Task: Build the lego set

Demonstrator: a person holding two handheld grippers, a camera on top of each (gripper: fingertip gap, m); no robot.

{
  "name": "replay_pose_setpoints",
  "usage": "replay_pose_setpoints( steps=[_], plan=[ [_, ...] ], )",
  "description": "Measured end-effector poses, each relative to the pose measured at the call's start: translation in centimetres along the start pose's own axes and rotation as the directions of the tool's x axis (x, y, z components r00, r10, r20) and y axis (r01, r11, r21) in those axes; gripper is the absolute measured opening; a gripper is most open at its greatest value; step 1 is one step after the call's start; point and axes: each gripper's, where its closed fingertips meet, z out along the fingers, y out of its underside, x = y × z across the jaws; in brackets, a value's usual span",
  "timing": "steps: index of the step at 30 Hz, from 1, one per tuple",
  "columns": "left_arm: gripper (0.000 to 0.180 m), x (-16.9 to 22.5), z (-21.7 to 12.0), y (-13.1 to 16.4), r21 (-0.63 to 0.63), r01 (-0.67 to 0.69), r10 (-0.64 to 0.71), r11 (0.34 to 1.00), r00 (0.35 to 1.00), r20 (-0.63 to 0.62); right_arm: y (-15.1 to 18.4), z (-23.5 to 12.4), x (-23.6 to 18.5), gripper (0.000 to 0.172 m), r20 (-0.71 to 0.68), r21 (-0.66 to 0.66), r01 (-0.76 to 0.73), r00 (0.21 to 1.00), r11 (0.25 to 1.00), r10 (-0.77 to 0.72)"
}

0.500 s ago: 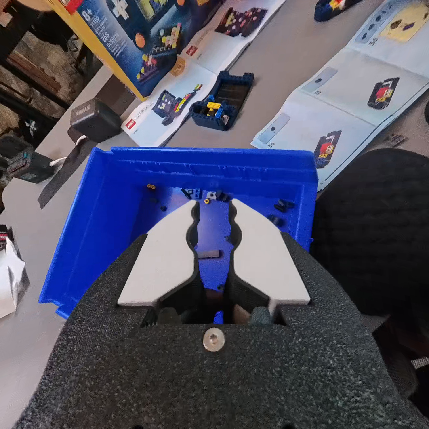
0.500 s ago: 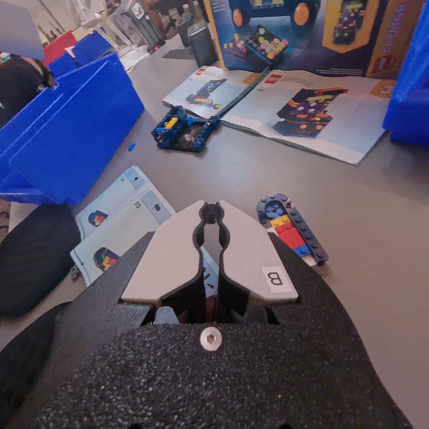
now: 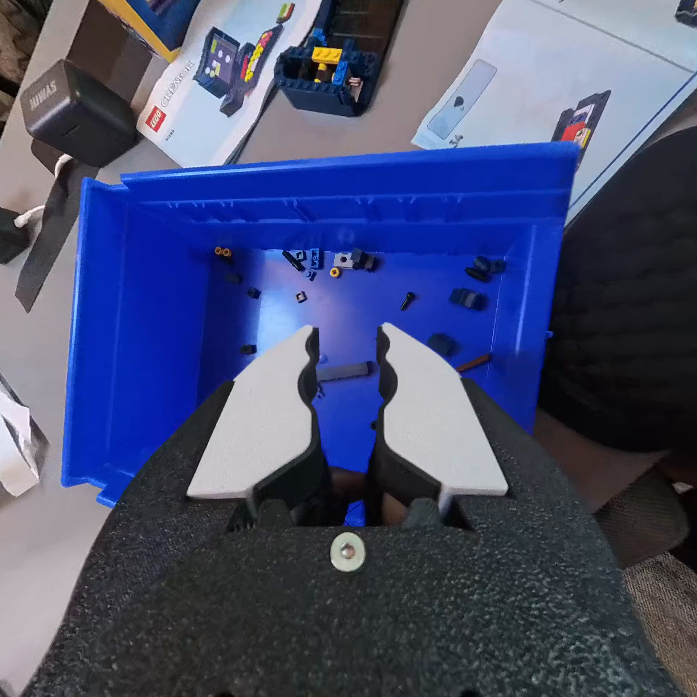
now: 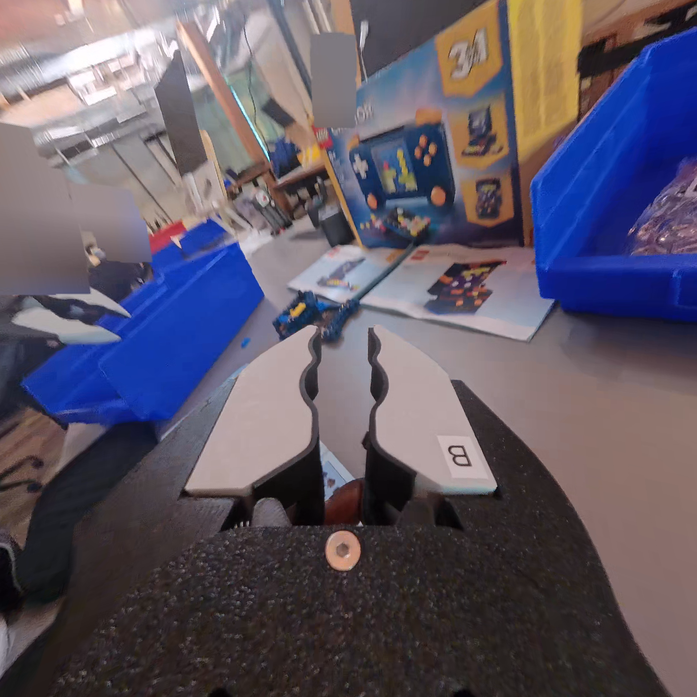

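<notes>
While the left claw (image 3: 347,332) hangs over the blue bin (image 3: 113,301), its jaws stand apart w/ nothing between the pads. Nearest piece is a grey bar (image 3: 345,371) on the bin floor, seen thru the gap: small, prob. light, stiff, slick plastic; best pinched across its long sides. Tiny dark bits (image 3: 467,300) lie scattered farther off. Right view: the right claw (image 4: 345,333) is likewise parted and bare, above the grey surface (image 4: 528,415). A dark-blue brick build (image 4: 313,317) sits just beyond the tips, prob. fragile at the joints; booklets (image 4: 471,286) and a box (image 4: 433,151) lie farther off.

two blue bins (image 4: 181,339), one box (image 4: 452,151)
</notes>
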Motion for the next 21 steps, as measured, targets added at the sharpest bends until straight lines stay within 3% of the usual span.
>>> replay_pose_setpoints(
  steps=[4, 7, 9, 11, 14, 15, 19, 21],
  plan=[
    [0.042, -2.7, 0.3, -0.2, 0.041, 0.015, -0.017, 0.999, 0.998, 0.059, -1.0, -0.3, -0.3, 0.023, 0.024, 0.076, -0.044, 0.999, 0.996, 0.042],
    [0.055, -6.3, -0.9, -3.3, 0.318, 0.008, -0.077, 0.948, 0.976, 0.203, -0.4, -0.1, -0.3, 0.023, 0.029, 0.052, -0.056, 0.998, 0.997, 0.055],
    [0.054, -8.3, -2.4, -5.1, 0.500, 0.087, -0.220, 0.861, 0.952, 0.213, 0.1, 0.2, -0.2, 0.024, 0.017, 0.026, -0.041, 0.999, 0.999, 0.041],
    [0.049, -9.9, -3.8, -6.1, 0.636, 0.215, -0.389, 0.741, 0.910, 0.146, 0.5, 0.4, -0.2, 0.024, 0.009, 0.006, -0.022, 1.000, 1.000, 0.022],
    [0.049, -10.8, -5.7, -7.1, 0.773, 0.337, -0.522, 0.537, 0.853, -0.010, 1.1, 0.7, -0.2, 0.025, -0.003, -0.022, -0.002, 1.000, 1.000, 0.002],
    [0.049, -10.8, -5.9, -7.1, 0.787, 0.355, -0.535, 0.505, 0.844, -0.038, 1.2, 0.7, -0.1, 0.025, -0.006, -0.030, 0.003, 1.000, 1.000, -0.003],
    [0.051, -10.3, -5.3, -6.1, 0.760, 0.377, -0.534, 0.529, 0.844, -0.047, 1.6, 0.9, 0.0, 0.025, -0.011, -0.042, 0.003, 1.000, 0.999, -0.003],
    [0.047, -8.9, -4.6, -6.2, 0.735, 0.366, -0.468, 0.571, 0.880, -0.075, 1.7, 0.9, 0.1, 0.025, -0.012, -0.047, -0.001, 1.000, 0.999, 0.000]
  ],
)
